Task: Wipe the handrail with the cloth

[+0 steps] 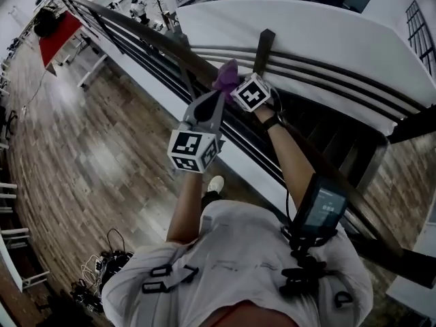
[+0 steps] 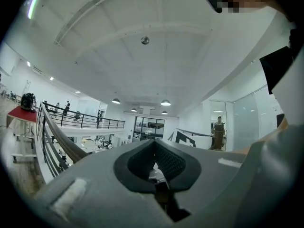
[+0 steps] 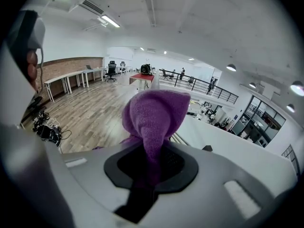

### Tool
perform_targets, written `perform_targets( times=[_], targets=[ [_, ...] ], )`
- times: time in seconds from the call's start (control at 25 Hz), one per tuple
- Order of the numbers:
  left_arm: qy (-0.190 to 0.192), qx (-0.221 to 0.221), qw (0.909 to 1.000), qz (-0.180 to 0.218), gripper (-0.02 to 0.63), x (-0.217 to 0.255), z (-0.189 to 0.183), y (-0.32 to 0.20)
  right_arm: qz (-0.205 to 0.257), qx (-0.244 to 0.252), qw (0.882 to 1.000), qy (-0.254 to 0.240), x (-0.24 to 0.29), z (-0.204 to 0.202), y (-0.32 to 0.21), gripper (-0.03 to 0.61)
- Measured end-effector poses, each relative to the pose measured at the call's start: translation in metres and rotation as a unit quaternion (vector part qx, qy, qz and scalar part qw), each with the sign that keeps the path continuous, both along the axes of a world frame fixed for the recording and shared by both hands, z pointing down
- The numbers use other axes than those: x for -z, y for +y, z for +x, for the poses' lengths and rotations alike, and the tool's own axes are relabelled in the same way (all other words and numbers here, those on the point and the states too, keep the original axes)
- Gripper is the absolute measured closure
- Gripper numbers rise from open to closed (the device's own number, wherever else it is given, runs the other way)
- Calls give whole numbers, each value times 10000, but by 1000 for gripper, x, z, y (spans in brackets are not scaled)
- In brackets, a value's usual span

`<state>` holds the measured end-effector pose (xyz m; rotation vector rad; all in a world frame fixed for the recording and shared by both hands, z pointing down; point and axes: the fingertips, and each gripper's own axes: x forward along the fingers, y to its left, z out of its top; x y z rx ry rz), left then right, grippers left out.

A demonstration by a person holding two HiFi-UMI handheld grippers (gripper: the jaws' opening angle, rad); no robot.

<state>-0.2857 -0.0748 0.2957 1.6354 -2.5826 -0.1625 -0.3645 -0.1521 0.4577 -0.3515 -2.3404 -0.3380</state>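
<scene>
A dark wooden handrail [image 1: 153, 41] runs from the upper left to the lower right of the head view, with thin rails under it. My right gripper [image 1: 233, 82] points down at the rail and is shut on a purple cloth [image 1: 226, 73], which bunches out past its fingertips onto the rail top. In the right gripper view the purple cloth [image 3: 154, 113] fills the space ahead of the right gripper [image 3: 153, 151] and hides the rail. My left gripper [image 1: 212, 97] is held level just left of the cloth. In its own view the left gripper [image 2: 154, 148] is shut and empty, with the handrail [image 2: 61, 141] at its left.
A dark upright post [image 1: 263, 48] rises at the rail just right of the cloth. Beyond the rail lie a white curved wall [image 1: 306, 33] and a drop to a lower floor. On the wooden floor [image 1: 95, 155] to my left lie cables [image 1: 102, 271]; a red table [image 1: 58, 36] stands far off.
</scene>
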Motion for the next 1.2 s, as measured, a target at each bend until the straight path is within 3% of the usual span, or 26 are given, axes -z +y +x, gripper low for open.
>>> perform_targets(
  times=[0.44,0.76,1.2],
  targets=[
    [-83,-611,9981,-69,614,6,23,-41,-250,-531,9980,252,1,91,-32,522],
    [-111,-996,9949,-80,614,8,43,-69,41,-867,9960,218,0,145,-46,523],
    [-59,-1623,9864,-250,614,0,83,-113,38,-1606,9870,92,4,217,-63,523]
  ],
)
